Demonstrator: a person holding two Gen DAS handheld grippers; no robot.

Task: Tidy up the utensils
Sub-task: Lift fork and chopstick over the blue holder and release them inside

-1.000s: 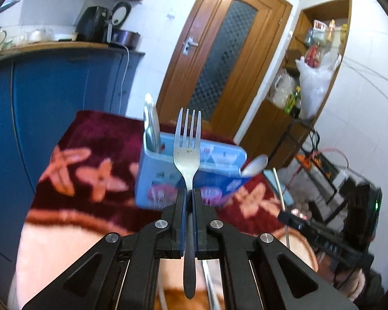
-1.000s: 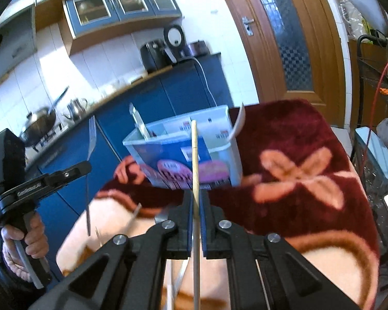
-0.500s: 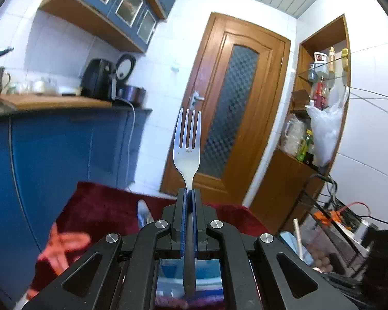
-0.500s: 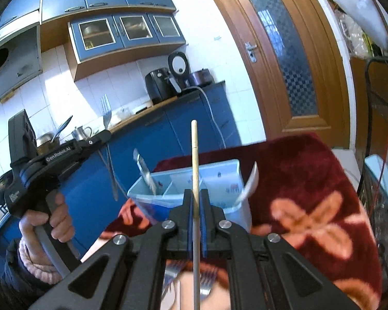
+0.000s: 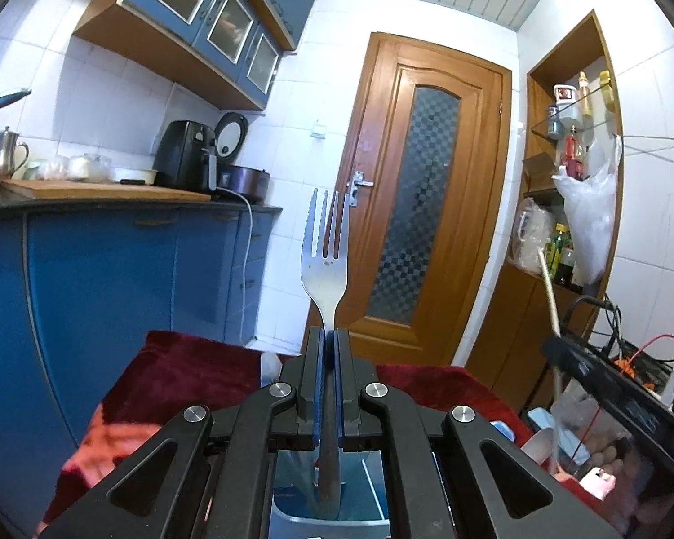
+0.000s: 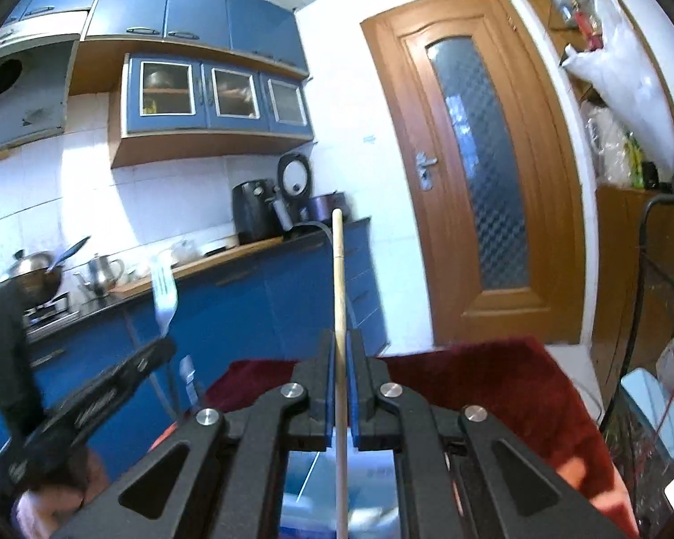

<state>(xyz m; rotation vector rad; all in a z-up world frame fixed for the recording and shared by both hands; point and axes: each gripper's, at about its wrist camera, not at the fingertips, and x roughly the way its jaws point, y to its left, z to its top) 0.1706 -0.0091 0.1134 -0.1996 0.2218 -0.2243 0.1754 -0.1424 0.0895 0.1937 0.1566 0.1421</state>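
Left gripper (image 5: 329,337) clamps the neck of a metal fork (image 5: 325,251), tines upright, handle hanging down into a blue plastic utensil box (image 5: 332,512) directly beneath. Right gripper (image 6: 340,341) pinches a wooden chopstick (image 6: 338,278), held vertical above the same box (image 6: 368,485). The box rests on a dark red blanket (image 5: 188,377). Blue kitchen cabinets (image 5: 90,278) and a wooden door (image 5: 420,197) stand behind.

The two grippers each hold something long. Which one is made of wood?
The right gripper holds the wooden one: a plain, pale chopstick. The left gripper holds a shiny metal fork with tines pointing up.
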